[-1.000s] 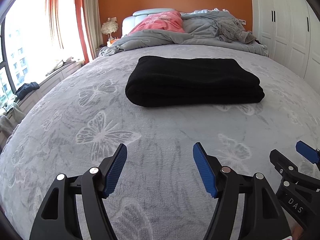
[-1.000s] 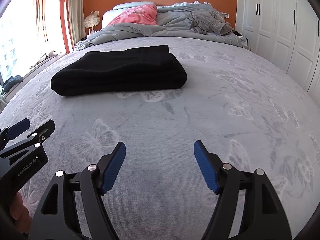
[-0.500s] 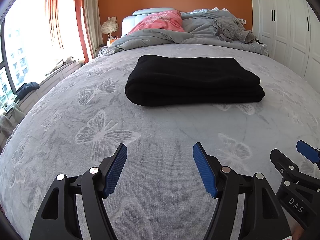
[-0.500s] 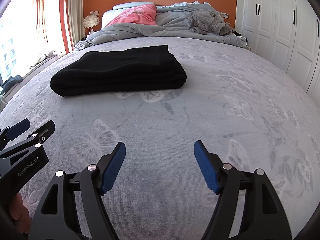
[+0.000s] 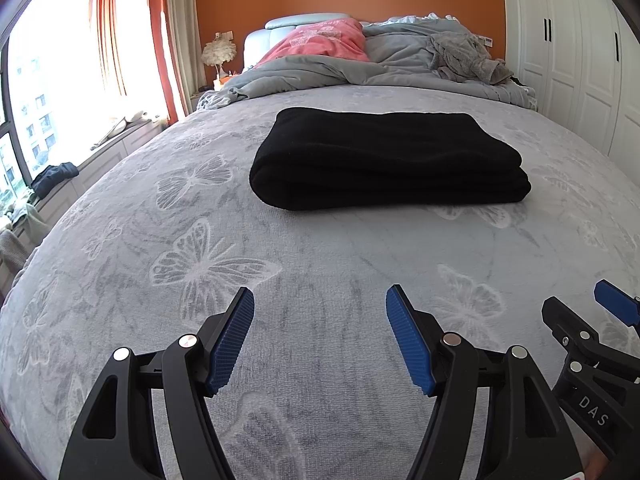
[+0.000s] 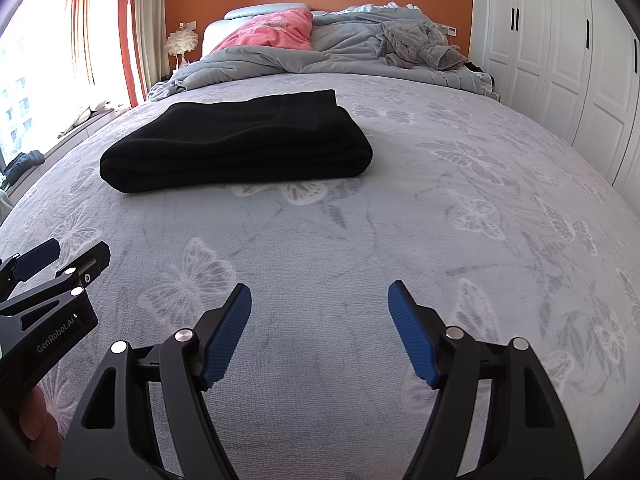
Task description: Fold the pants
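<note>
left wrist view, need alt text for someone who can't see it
Folded black pants lie on a grey butterfly-print bedspread. The open, empty left gripper hovers short of them, with the right gripper at the frame's right edge.

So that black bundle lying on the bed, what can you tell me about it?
The black pants are folded into a thick, flat rectangle of stacked layers, rounded at the folds. The fabric looks soft and fleecy, and a seam shows on top in the right wrist view. The bundle rests on the grey butterfly-patterned bedspread, short of the rumpled grey duvet. Nothing else touches it.
</note>
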Tool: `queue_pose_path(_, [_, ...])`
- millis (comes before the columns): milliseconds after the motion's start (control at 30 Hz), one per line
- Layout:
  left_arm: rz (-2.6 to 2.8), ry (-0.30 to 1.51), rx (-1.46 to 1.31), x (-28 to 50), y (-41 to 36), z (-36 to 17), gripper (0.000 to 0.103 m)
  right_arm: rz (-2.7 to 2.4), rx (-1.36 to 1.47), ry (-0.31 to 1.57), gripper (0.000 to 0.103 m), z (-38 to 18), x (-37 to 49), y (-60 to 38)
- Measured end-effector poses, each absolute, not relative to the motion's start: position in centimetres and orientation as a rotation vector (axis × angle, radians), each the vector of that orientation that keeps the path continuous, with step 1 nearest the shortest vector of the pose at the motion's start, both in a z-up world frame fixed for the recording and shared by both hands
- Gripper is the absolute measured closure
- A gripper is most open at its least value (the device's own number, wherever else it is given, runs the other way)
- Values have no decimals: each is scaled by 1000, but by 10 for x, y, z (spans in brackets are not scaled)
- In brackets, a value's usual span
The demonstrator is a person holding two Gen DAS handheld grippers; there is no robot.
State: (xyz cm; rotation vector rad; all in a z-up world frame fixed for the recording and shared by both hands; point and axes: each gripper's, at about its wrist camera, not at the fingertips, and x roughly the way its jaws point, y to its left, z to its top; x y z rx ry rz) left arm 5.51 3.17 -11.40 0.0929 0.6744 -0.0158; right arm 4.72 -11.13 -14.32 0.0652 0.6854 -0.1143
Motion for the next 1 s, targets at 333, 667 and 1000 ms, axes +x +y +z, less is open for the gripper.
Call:
queue_pose_path(333, [-18,679,94,55,32,-115,37,-115,66,687,34,-143,46,-111])
queue_pose_path(667, [-27,731,97,61,31,-122,35,-115,56,727,24,-149,50,-107])
queue_pose_path(1000, [-19,750,84,62,35,-123,35,-124,53,732,24,-148,51,-105])
